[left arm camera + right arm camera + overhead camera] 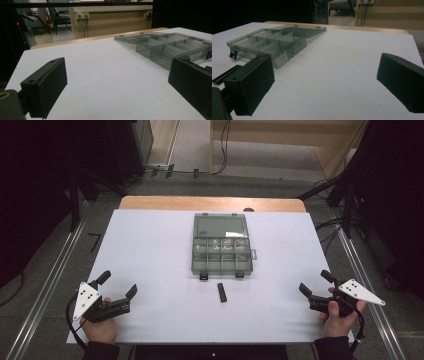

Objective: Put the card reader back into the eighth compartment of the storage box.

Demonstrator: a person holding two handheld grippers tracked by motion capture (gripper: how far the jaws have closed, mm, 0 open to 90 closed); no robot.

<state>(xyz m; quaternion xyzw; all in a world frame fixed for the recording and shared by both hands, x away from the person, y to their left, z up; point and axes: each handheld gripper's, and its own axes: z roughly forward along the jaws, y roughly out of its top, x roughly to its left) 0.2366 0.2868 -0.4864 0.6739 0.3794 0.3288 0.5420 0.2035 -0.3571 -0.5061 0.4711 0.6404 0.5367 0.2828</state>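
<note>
Both grippers hold nothing — left gripper (118,285) and right gripper (313,282) spread wide, the open compartment box (221,246) ahead between them. The high view shows a black bar (221,292) just before the box; the right gripper view catches it beside its left jaw — (225,74).

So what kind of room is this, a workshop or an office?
Most likely a lab or a recording room, not a home. A white table stands between metal floor rails, with cables trailing on the floor behind it. A wooden desk with wall sockets and a folding chair stand further back.
</note>
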